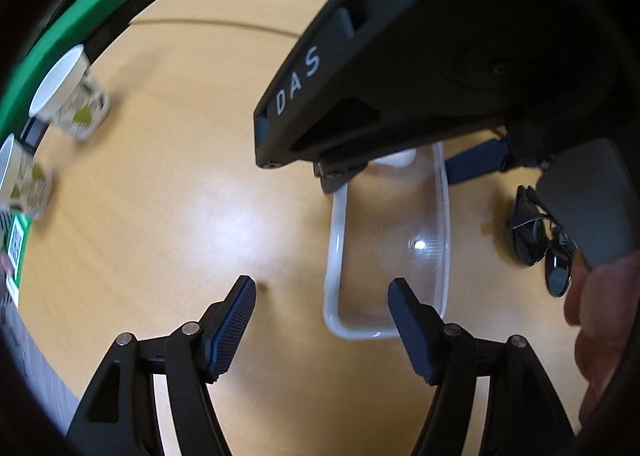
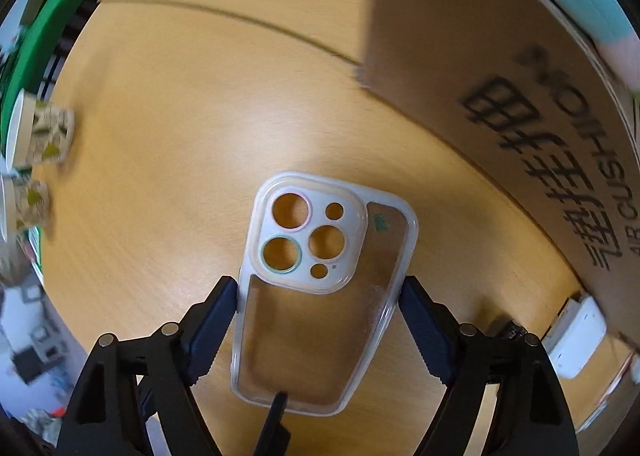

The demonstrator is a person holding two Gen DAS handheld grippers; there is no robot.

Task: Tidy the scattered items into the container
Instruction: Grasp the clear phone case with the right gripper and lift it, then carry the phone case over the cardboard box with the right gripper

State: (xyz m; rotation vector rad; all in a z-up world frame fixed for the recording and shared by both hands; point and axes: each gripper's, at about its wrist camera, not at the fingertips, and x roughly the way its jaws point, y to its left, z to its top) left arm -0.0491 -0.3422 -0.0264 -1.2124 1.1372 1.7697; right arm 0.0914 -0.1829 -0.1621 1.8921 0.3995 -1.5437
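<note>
My right gripper is shut on a clear phone case with a white camera surround, held by its long sides above the wooden table. The same case shows in the left wrist view under the right gripper's black body. My left gripper is open and empty just left of the case. Black sunglasses lie on the table to the right. A cardboard box with printed characters stands at the right.
Two patterned paper cups stand at the table's far left edge, also in the right wrist view. A white block lies by the box's base. A green board runs behind the table.
</note>
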